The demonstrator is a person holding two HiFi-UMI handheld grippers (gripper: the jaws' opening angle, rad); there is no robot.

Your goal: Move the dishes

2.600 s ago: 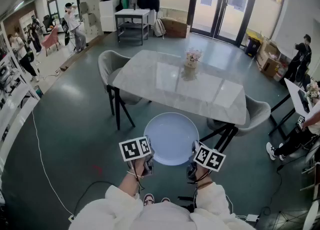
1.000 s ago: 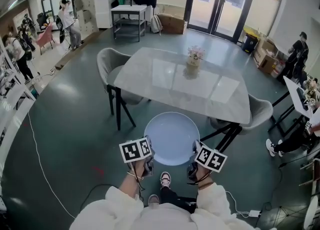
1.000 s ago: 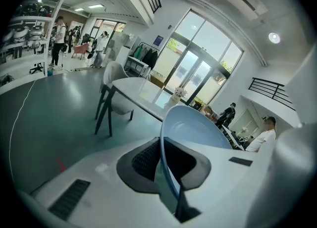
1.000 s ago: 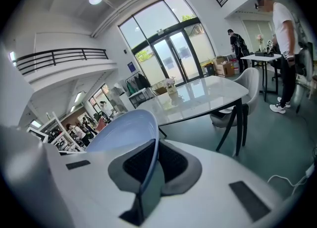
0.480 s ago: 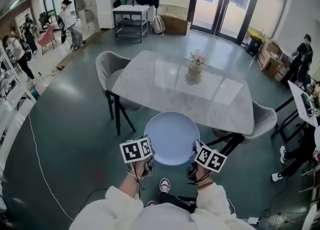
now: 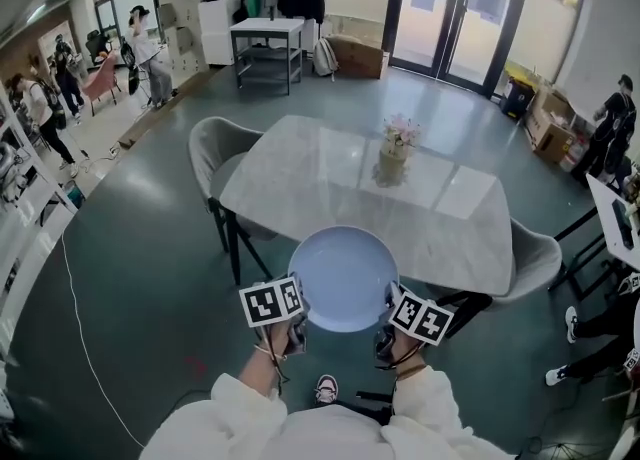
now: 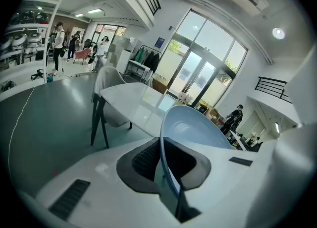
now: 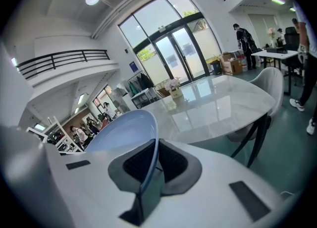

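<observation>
A pale blue round plate (image 6: 344, 278) hangs level in the air between my two grippers, its far rim over the near edge of the white marble table (image 6: 330, 183). My left gripper (image 6: 297, 320) is shut on the plate's left rim, and the plate (image 7: 190, 130) stands edge-on between its dark pads in the left gripper view. On the other side my right gripper (image 6: 386, 328) is shut on the right rim, with the plate (image 8: 124, 130) caught between its pads in the right gripper view.
A vase of flowers (image 6: 398, 153) stands near the table's middle. Grey chairs sit at the table's left (image 6: 215, 148) and right (image 6: 530, 263). Several people stand at the far left and at the right. Cables trail over the dark floor (image 6: 130, 278).
The table has come closer in the head view, and the plate's far rim now overlaps its near edge. Both grippers keep the same hold on the plate.
</observation>
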